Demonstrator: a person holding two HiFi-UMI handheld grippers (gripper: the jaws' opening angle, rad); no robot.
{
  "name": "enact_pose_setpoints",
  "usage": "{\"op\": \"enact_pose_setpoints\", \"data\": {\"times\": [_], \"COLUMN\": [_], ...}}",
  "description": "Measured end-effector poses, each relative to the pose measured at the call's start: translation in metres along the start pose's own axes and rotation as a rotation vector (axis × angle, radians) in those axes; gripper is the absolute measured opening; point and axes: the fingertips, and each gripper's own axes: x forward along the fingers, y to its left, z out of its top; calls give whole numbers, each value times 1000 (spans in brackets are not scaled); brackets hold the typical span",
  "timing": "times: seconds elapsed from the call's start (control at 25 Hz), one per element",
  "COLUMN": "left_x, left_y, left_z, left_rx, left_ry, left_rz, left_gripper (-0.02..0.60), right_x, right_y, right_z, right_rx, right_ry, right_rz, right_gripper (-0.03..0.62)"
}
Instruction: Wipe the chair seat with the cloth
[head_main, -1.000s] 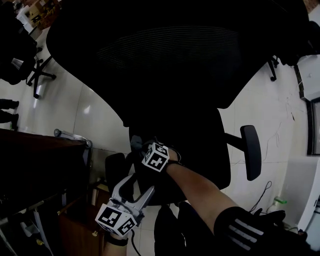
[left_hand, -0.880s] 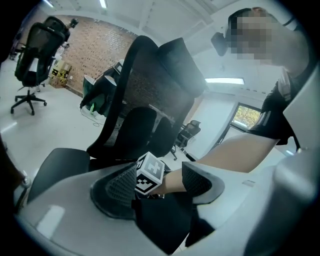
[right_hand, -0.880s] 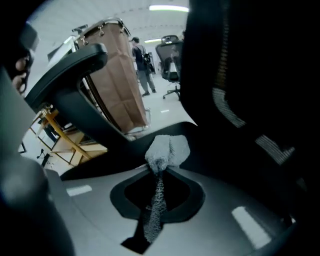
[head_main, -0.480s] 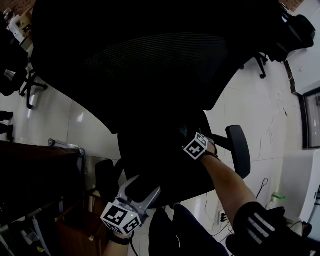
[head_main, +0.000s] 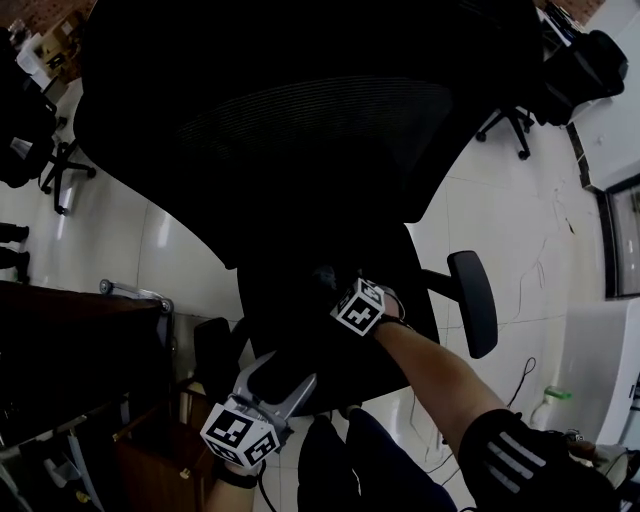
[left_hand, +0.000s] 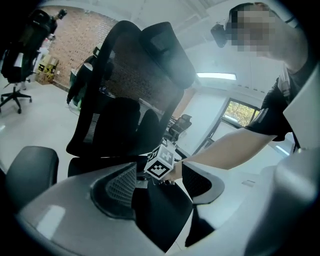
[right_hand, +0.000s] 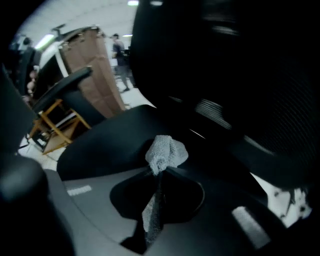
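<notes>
Left gripper (head_main: 280, 372) at the near-left edge of the chair seat (head_main: 295, 335), just beside the armrest (head_main: 210, 352) on that side. Jaws wide apart, nothing between them; through the gap, in its own view, only dark seat and my other tool's marker cube. It holds off the seat and takes no part in the wiping.

Seat itself: black and badly lit. No dust line, streak or damp track visible, so wiped ground can't be told from unwiped.

Right gripper (head_main: 328, 283) over the middle of the seat, towards its back edge under the mesh backrest (head_main: 300, 130). Jaws clamped on the cloth (right_hand: 166, 151), a grey nubbly wad bunched past the tips, with a tail hanging back between the jaws. The wad looks down on the seat (right_hand: 110, 142) or just off it; contact unconfirmed, too dark.

Judgement: wiping is under way, cloth gripped and placed at the rear-centre of the seat. The front edge and both sides by the armrests should be counted as left to do, since nothing shows them done. Far armrest (head_main: 472, 302) stands clear to the right of the seat.
</notes>
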Motion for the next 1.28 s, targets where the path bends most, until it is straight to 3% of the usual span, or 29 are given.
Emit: {"op": "enact_pose_setpoints", "data": {"times": [0.16, 0.28, 0.44, 0.64, 0.8, 1.08, 1.28], "left_x": [-23, -36, -50, -47, -32, 0, 10], "left_y": [16, 24, 31, 26, 11, -19, -27], "left_z": [-6, -10, -17, -19, -18, -22, -31], "left_rx": [-10, -27, -44, -48, -42, -26, -22], "left_ry": [1, -7, -21, -19, -9, 19, 37], "left_rz": [67, 103, 123, 112, 69, -9, -41], "left_gripper": [307, 307, 307, 307, 307, 307, 307], "right_x": [31, 50, 68, 62, 43, -32, -54], "right_y": [102, 161, 191, 155, 82, -39, -65], "right_z": [59, 72, 67, 43, -24, -131, -145], "right_rx": [-158, -245, -308, -247, -211, -45, 37], "right_ry": [-67, -69, -59, -18, 102, 228, 230], "right_rz": [161, 250, 277, 222, 101, -107, -176], "right_gripper": [25, 25, 25, 25, 25, 25, 25]}}
